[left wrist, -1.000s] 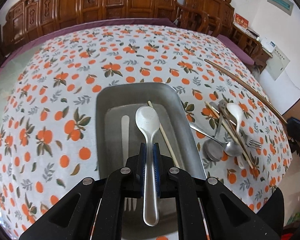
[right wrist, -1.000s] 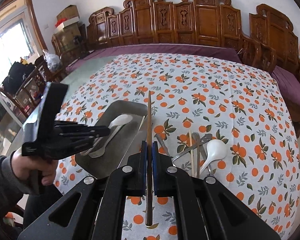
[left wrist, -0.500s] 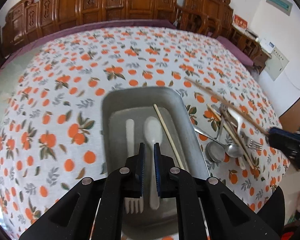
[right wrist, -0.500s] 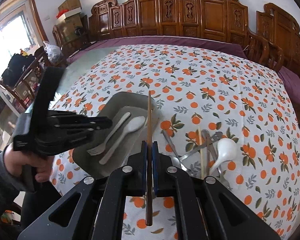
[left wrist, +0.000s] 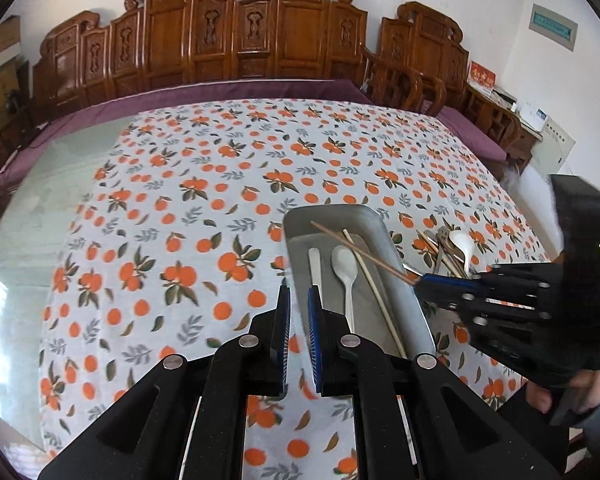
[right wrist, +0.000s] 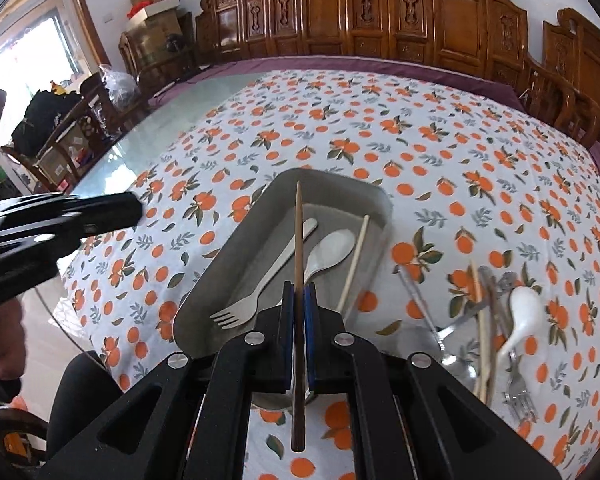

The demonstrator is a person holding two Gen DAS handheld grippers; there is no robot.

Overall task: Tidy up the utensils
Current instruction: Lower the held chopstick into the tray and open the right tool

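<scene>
A carved-wood room, an orange-print table, a metal tray part-filled with utensils.

Dark carved wooden chairs (left wrist: 256, 36) line the white wall behind a large table under a white tablecloth (left wrist: 204, 200) printed with oranges and leaves. One rectangular, round-cornered steel tray (right wrist: 216, 276) holds one pale fork (right wrist: 260, 292), one white spoon (right wrist: 328, 252) and one light chopstick (right wrist: 354, 260). Beside it lies a loose pile (right wrist: 496, 320) of metal cutlery, chopsticks and a white spoon. The right gripper (right wrist: 299, 292) clamps one dark wooden chopstick (right wrist: 299, 240) above the tray; the left gripper (left wrist: 299, 292) is nearly closed on nothing.
</scene>
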